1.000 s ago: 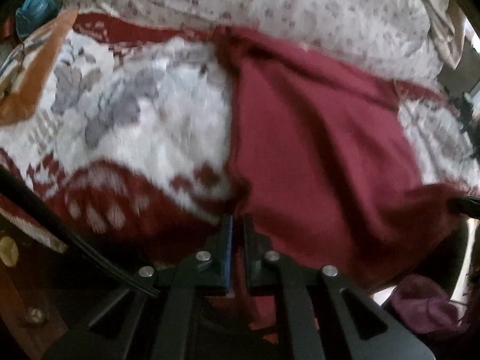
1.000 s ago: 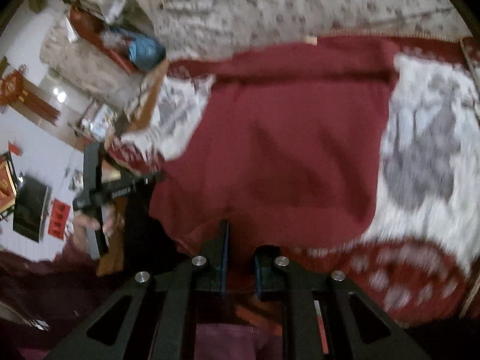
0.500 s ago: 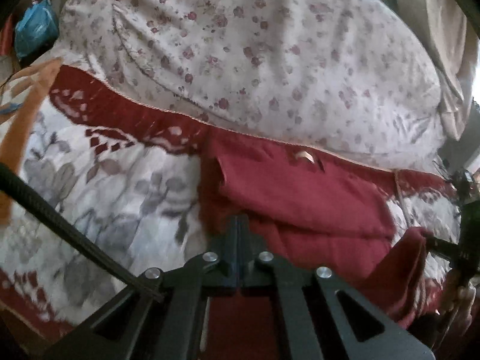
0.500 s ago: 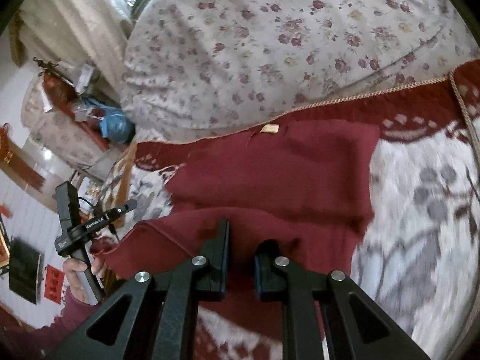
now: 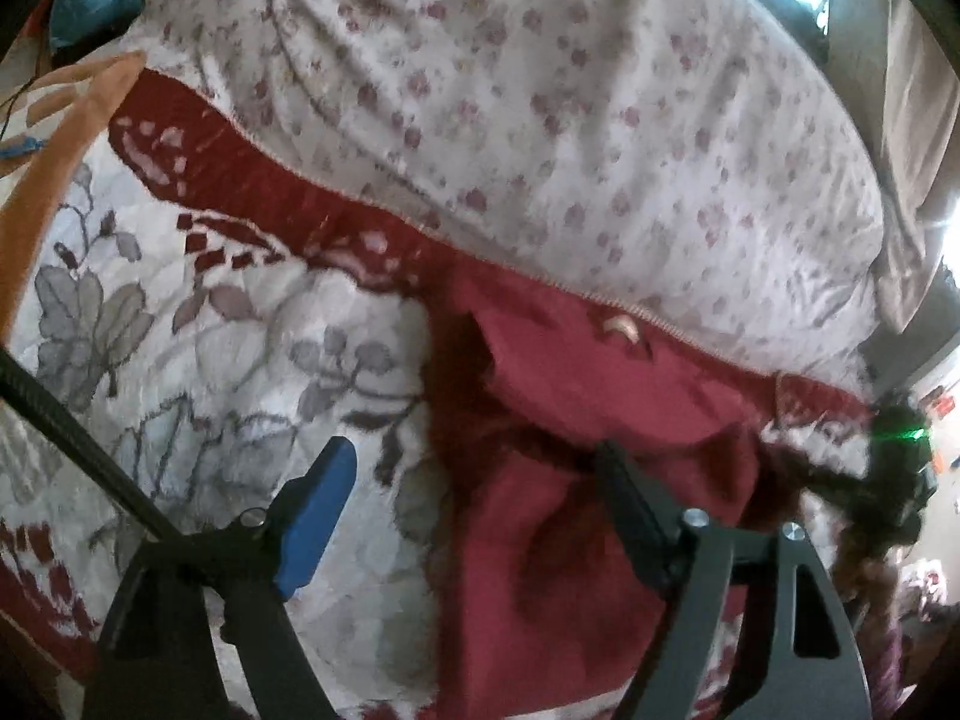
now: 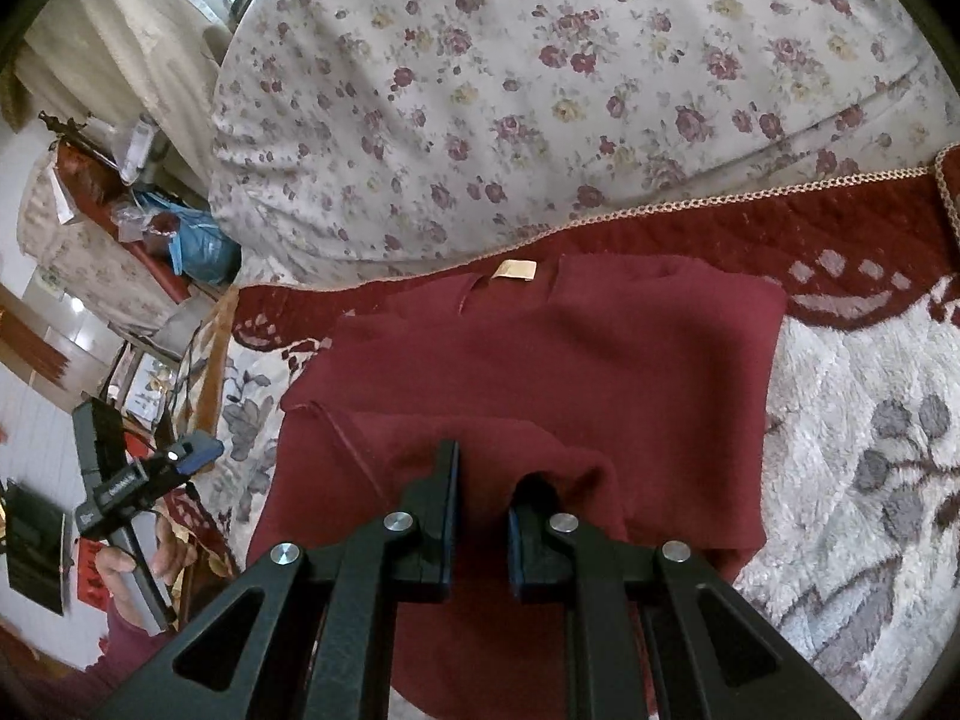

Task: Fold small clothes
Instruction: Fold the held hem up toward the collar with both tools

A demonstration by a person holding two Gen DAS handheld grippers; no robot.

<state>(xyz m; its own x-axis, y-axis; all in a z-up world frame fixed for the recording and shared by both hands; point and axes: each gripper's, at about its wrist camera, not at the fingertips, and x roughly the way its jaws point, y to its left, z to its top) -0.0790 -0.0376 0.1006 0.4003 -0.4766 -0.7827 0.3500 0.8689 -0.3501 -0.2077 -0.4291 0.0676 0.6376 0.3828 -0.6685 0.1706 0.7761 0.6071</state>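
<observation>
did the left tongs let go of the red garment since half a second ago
Yes. The left tongs, shut on the red garment before, now stand wide open above it and the floral blanket.

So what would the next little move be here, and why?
Probably the right gripper lets go. It still pinches the folded-over hem of the dark red knit sweater, which already lies doubled on the flowered plush blanket, while the left gripper is wide open, holding nothing.
</observation>
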